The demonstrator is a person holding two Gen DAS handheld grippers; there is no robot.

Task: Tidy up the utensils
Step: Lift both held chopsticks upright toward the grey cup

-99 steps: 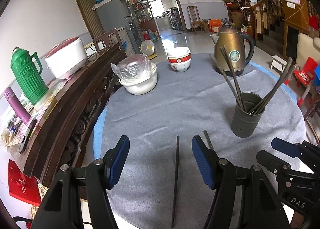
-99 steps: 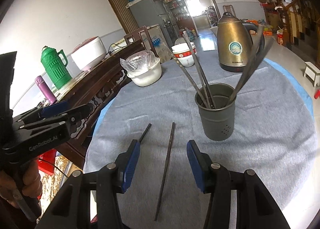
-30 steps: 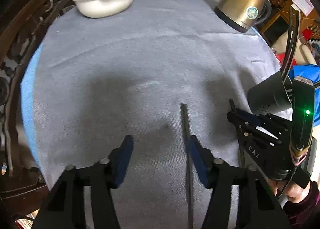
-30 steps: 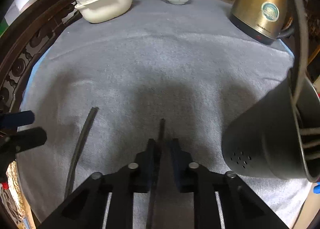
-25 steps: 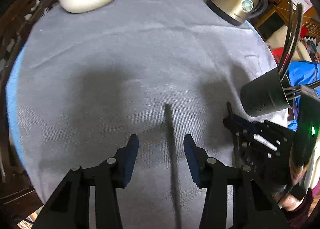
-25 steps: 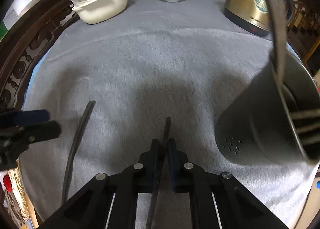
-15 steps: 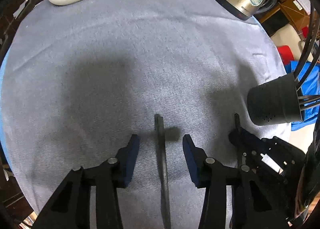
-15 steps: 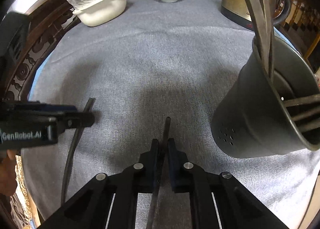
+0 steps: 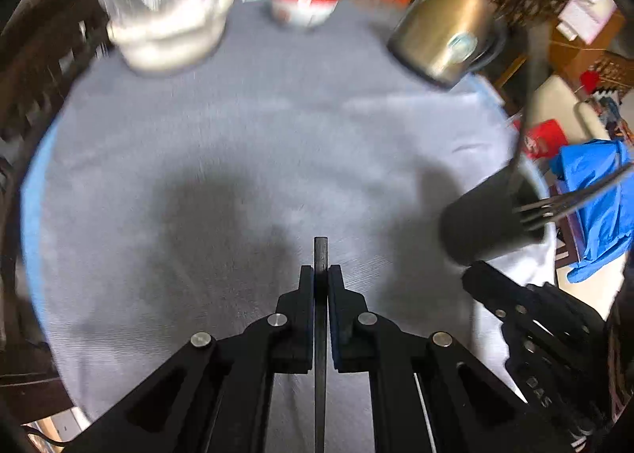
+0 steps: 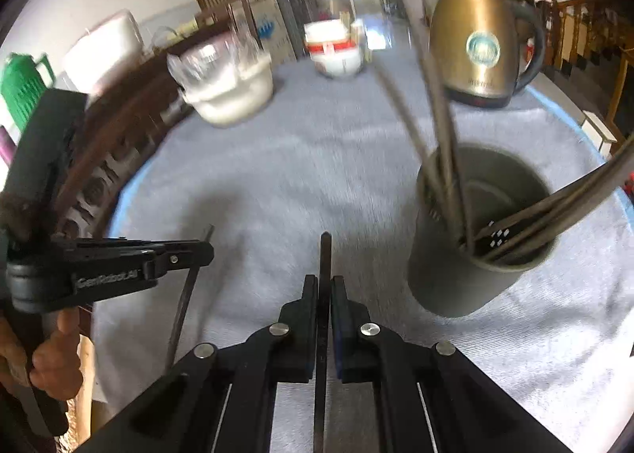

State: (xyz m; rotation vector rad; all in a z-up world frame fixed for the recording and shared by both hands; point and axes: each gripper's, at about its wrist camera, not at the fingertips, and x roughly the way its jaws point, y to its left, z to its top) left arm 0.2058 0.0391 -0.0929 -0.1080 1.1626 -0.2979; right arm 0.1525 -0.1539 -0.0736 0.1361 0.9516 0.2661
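the left gripper (image 9: 320,275) is clamping a dark chopstick (image 9: 320,255) between jaws pressed together, the stick's tip projecting just beyond them, left of the utensil holder (image 9: 481,223). the right gripper (image 10: 324,282) is likewise gripping a second chopstick (image 10: 325,251) in closed jaws, just left of the utensil holder (image 10: 447,278). both sticks are hanging above the grey tablecloth (image 10: 301,160). inside the holder, more chopsticks (image 10: 440,124) are leaning against its rim. beyond the holder, a brass-coloured kettle (image 10: 479,53), a stack of red-banded bowls (image 10: 335,51) and a white pot covered in plastic (image 10: 230,92) are standing.
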